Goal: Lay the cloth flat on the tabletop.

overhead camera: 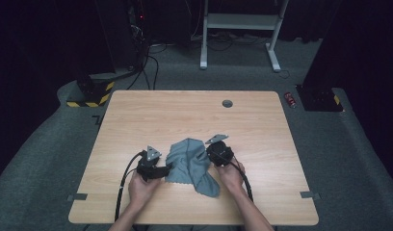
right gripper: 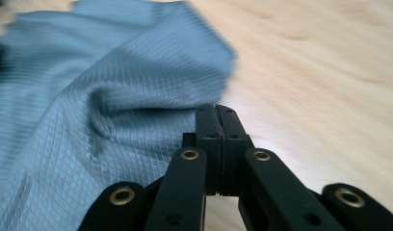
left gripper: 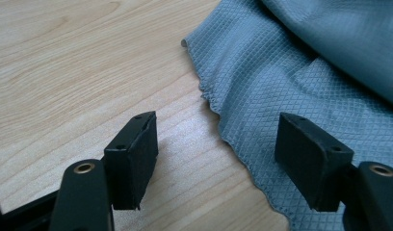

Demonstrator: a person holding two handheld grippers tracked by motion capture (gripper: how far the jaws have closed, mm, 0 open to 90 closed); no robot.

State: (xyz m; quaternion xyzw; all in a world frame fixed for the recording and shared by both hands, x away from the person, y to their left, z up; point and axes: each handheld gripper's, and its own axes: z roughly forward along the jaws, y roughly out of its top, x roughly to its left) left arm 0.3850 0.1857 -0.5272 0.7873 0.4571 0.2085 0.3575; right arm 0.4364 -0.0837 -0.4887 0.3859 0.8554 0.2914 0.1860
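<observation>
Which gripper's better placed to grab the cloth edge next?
Left. The left gripper has its jaws open, straddling the wavy edge of the grey cloth on the table. The right gripper has jaws shut, apparently on nothing, at the cloth's edge; it would have to reopen.

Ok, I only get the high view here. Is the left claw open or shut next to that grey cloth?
Observer: Open. In the left gripper view the left claw has its jaws wide apart, and the wavy edge of the cloth runs between them.
Operator: And the right claw?
Observer: The right claw is shut, with its jaws pressed together right at the edge of the cloth. I can't tell whether it pinches any of it.
Operator: Is the cloth plain?
Observer: No, close up it has a fine diamond pattern woven in.
</observation>
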